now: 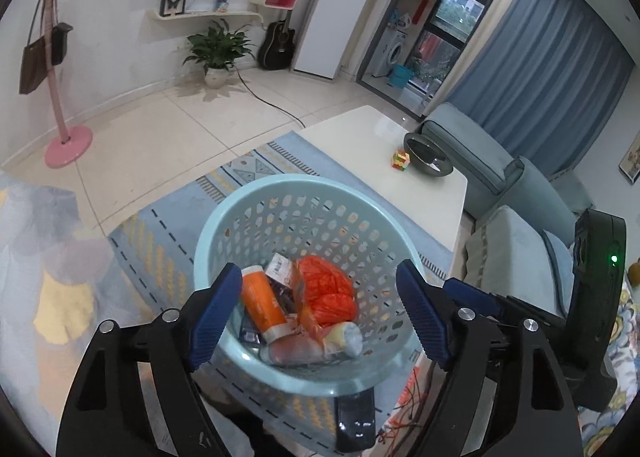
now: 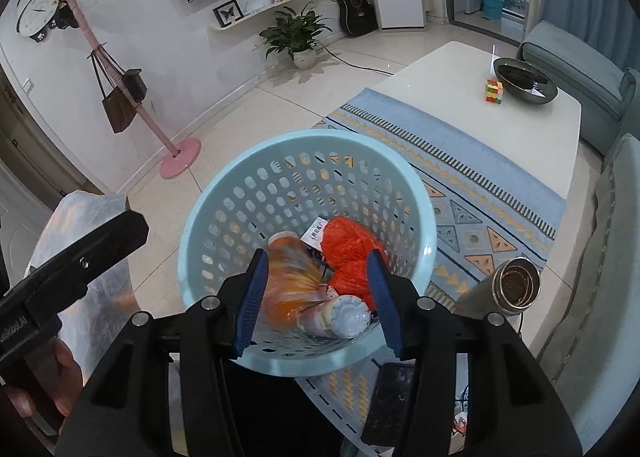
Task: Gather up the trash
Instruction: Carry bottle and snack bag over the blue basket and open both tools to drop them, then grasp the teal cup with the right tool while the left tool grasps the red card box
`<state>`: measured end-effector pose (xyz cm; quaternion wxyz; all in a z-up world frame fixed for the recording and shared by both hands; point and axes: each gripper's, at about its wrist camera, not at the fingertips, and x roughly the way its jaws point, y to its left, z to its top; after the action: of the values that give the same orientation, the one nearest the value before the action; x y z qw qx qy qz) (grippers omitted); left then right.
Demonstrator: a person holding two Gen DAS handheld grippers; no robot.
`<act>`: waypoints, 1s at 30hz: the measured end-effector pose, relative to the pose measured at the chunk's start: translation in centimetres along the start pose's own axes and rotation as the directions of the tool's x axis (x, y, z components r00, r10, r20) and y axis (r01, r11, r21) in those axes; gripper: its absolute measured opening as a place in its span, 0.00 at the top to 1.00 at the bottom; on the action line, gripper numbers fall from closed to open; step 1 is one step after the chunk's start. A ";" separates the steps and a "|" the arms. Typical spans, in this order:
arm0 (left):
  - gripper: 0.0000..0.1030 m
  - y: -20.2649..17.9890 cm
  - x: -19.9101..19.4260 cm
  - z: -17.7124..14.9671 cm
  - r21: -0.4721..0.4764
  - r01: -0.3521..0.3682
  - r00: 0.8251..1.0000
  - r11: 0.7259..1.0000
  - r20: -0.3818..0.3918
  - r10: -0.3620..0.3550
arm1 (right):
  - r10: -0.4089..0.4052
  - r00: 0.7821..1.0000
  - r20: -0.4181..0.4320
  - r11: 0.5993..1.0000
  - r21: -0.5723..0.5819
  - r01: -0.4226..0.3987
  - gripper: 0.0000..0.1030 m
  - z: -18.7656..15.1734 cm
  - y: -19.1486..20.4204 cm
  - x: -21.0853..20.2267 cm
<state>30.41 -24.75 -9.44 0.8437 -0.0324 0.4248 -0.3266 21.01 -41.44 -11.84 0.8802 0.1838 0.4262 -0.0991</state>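
Both grippers hang over the pale blue perforated plastic basket (image 1: 308, 217), which sits on the patterned blue-and-yellow rug beside the white coffee table (image 1: 384, 153); probably parked there so drops land inside. The left gripper (image 1: 320, 317) is spread wide and holds nothing. The right gripper (image 2: 316, 297) is also parted, with nothing pinched; the orange plastic bottle (image 2: 288, 277) shows motion blur between its pads, so it looks released and falling or rolling, not gripped.

The trash is in the basket: that orange bottle, a crumpled orange-red plastic bag (image 1: 328, 289), a white-capped bottle (image 2: 340, 317) and a small printed carton (image 1: 280, 267).

Only the left view shows the bottle sharp. Only the right view shows an open steel thermos (image 2: 512, 289) on the rug and the clock. Both show the colourful puzzle cube (image 2: 494, 91) and the dark bowl (image 2: 524, 83) on the table.
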 end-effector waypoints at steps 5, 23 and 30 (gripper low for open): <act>0.25 0.2 -2.2 -0.4 -0.019 -0.002 0.999 1.000 0.039 0.003 | 0.006 1.000 0.017 1.000 -0.020 -0.006 0.53 0.1 1.0 -0.9; 0.22 5.9 -19.0 -4.6 -0.117 -0.148 0.939 0.982 0.295 0.177 | 0.195 0.975 0.107 0.917 -0.372 -0.142 0.37 -3.8 17.0 -7.0; 0.20 13.1 -24.6 -6.1 -0.300 -0.287 0.869 0.910 0.318 0.378 | 0.261 0.965 -0.005 0.853 -0.467 -0.233 0.37 -7.5 23.8 -5.2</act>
<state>22.29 1.18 -0.55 0.9416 -0.1219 0.2944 -0.1090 20.32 -16.61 -6.27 0.9161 0.0183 0.3840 0.1142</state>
